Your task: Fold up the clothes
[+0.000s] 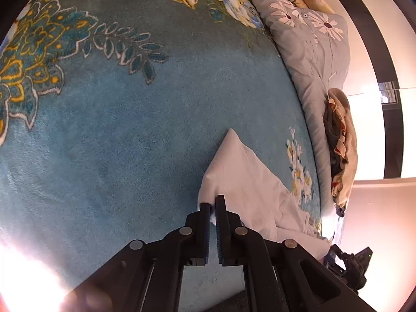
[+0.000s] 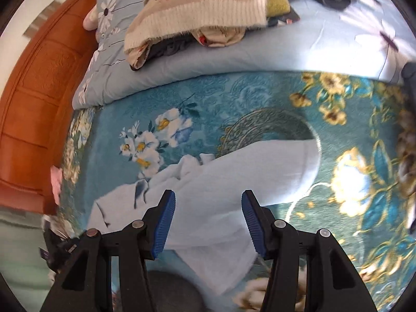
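Note:
A white garment (image 1: 247,179) lies partly folded on the teal flowered blanket (image 1: 130,130), one corner pointing away from me. In the left wrist view my left gripper (image 1: 213,204) is shut on the near edge of that garment, with a sliver of white cloth pinched between its fingertips. In the right wrist view the same white garment (image 2: 234,171) spreads flat under my right gripper (image 2: 208,202), which hangs open just above it. Nothing sits between its blue pads (image 2: 166,215). The garment's rounded end reaches right, and a bunched part lies at the left.
A heap of unfolded clothes (image 2: 202,13) topped by a beige knitted sweater sits on a pale blue daisy-print quilt (image 2: 234,57) beyond the blanket. An orange-brown headboard (image 2: 33,104) runs along the left. The clothes heap (image 1: 340,143) also shows in the left wrist view.

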